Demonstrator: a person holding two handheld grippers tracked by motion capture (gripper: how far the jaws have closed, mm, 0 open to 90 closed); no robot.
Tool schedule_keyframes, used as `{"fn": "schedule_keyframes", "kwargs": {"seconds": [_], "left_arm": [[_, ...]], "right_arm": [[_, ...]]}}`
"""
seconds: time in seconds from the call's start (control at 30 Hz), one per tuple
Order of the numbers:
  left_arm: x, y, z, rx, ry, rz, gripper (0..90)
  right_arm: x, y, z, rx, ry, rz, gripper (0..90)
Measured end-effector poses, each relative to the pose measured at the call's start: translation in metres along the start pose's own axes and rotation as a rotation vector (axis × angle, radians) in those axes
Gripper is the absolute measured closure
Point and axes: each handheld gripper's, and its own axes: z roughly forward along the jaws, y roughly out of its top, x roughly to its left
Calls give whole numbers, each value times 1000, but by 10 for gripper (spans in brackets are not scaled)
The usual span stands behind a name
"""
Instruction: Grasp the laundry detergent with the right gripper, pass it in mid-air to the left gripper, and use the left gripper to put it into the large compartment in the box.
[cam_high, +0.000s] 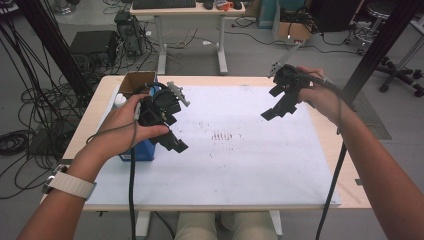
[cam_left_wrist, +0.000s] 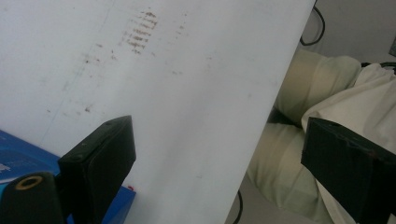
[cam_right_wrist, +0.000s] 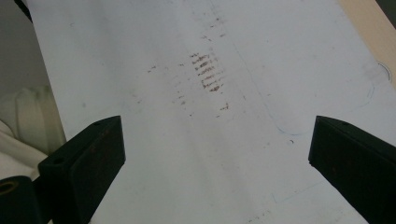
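A white sheet (cam_high: 240, 165) covers most of the wooden table (cam_high: 90, 115) and carries a patch of brown smudges (cam_high: 222, 135) at its middle. My left gripper (cam_high: 172, 132) hangs over the sheet's left side, open, its jaws wide apart with nothing between them (cam_left_wrist: 219, 135). Just beside and below it lies a blue box (cam_high: 142, 150). My right gripper (cam_high: 272, 103) is held above the sheet's far right part, also open and empty (cam_right_wrist: 217, 126). The smudges (cam_right_wrist: 208, 72) lie ahead of its jaws.
An open cardboard box (cam_high: 135, 82) stands at the table's back left with a small white container (cam_high: 120, 100) next to it. The person's light trousers (cam_left_wrist: 317, 79) show past the sheet's near edge. A desk (cam_high: 190, 12) and cables lie beyond the table.
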Motion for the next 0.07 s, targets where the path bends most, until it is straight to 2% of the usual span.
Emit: {"fn": "schedule_keyframes", "kwargs": {"seconds": [0.07], "left_arm": [[0, 0, 0, 0, 2, 0, 103]], "right_arm": [[0, -1, 0, 2, 1, 8, 36]]}}
